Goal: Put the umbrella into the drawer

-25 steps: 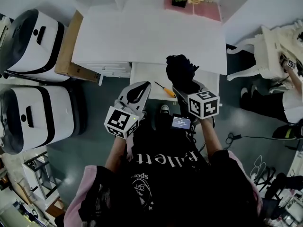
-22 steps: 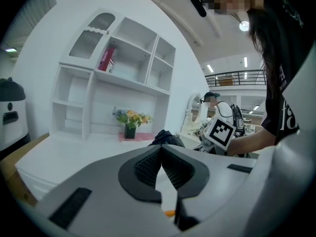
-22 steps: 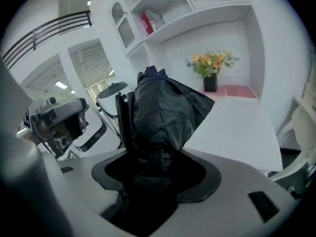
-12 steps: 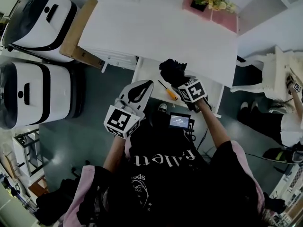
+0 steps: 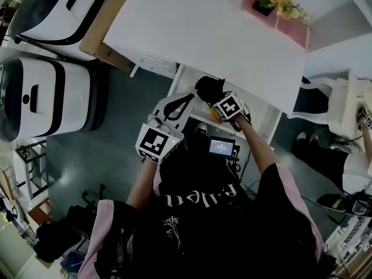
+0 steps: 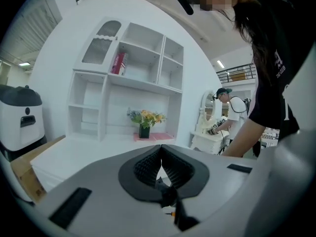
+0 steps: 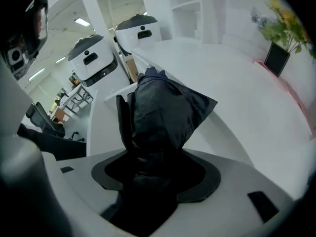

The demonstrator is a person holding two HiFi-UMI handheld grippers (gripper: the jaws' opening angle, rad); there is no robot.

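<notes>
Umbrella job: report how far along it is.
Done: the drawer stands open under the desk, and the black umbrella is off any surface. In hand: the right gripper is shut on the umbrella, holding it over the drawer; the left gripper is shut and empty. Left: lower it in, release, presumably close the drawer.

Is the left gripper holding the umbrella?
No, the left gripper is shut on nothing; the black umbrella sits in the right gripper.

The umbrella [image 5: 208,88] is above the open drawer [image 5: 187,81], which juts before the desk [image 5: 197,34].
</notes>
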